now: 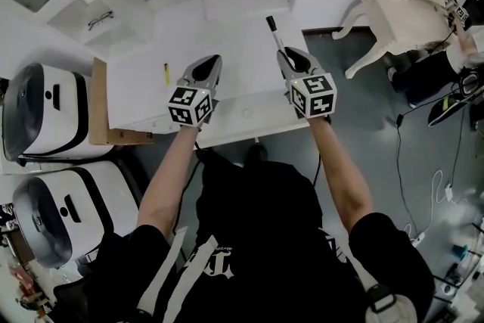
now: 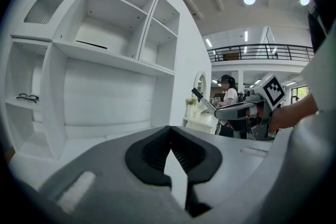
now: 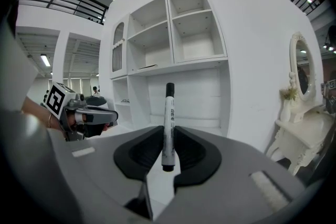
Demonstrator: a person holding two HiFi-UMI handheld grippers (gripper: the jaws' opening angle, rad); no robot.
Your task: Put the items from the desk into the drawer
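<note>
The right gripper (image 3: 168, 136) squeezes a white marker pen with a black cap (image 3: 168, 113) tight between its jaws. The pen sticks out past the jaw tips, with the cap end far from the hand, and it is up over the white desk (image 1: 227, 41). The left gripper (image 2: 169, 131) has its jaws pressed together with nothing in them. It is beside the right one, over the desk too. A small yellow stick-like thing (image 1: 166, 73) lies on the desk, near the left gripper. A pair of dark glasses (image 2: 27, 97) sits on a white shelf (image 2: 21, 106)
</note>
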